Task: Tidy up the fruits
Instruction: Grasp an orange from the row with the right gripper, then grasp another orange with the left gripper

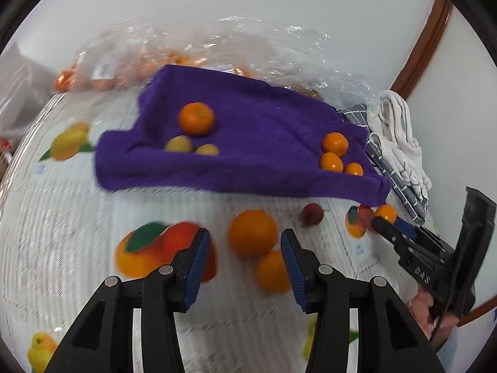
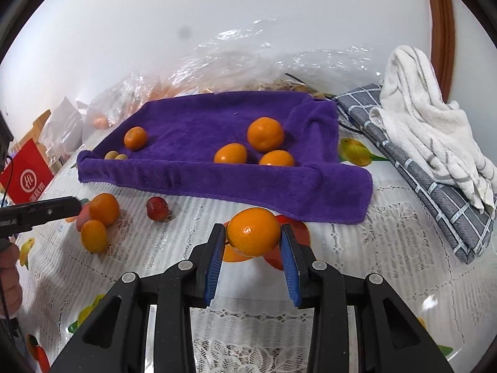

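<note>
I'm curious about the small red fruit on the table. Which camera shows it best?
The right wrist view: the red fruit is sharp and unobstructed. The left wrist view shows it blurred and darker, near the purple towel's edge.

Both views are bright and evenly lit by soft, diffuse light with no single visible source. Shadows are faint: a soft one lies under the front edge of the purple towel (image 2: pixel 217 143), and small ones sit beneath the oranges (image 2: pixel 265 133) on it. The clear plastic bags (image 2: pixel 248 59) behind carry white glare streaks. The left wrist view is smeared by motion blur, worst on the tablecloth (image 1: pixel 62 233) and its printed fruit; the right wrist view is sharp. Fisheye distortion bends both scenes, with dark vignetted corners. A small grey smudge (image 2: pixel 185 32) marks the wall in the right view.
</note>
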`<state>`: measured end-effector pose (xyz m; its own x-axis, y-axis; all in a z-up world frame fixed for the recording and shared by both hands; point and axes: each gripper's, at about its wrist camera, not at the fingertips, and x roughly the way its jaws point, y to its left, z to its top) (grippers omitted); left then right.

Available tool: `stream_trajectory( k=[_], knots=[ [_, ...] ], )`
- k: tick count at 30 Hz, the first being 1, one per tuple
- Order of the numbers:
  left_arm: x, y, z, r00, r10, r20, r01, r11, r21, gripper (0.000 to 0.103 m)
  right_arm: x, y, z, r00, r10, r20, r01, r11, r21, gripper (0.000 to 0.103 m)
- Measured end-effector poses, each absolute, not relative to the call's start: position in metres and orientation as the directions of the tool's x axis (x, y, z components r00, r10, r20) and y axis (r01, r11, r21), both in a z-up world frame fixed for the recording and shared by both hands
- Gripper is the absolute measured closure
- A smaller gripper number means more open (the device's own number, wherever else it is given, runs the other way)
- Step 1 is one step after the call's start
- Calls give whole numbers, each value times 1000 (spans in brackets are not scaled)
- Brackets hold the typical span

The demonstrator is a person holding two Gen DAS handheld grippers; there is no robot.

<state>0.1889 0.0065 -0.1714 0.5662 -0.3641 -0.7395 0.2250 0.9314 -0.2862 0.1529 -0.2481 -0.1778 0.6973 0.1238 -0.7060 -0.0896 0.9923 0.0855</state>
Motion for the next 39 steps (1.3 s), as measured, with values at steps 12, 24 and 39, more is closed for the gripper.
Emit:
stream_trajectory(
  k=[12,24,39],
  knots=[
    [208,-9,-192,512,-358,-781,173,933,-315,58,154,-250,-182,680,156,-717,-80,987,139,67],
    [204,3,-195,535,-429,-727,177,899,-401,65,159,-252,-186,669,161,-726,-79,986,146,67],
    [198,10,-184,613,-420,-670,172,898,-405,65,154,-253,-186,680,165,-715,-67,984,164,67]
  ],
)
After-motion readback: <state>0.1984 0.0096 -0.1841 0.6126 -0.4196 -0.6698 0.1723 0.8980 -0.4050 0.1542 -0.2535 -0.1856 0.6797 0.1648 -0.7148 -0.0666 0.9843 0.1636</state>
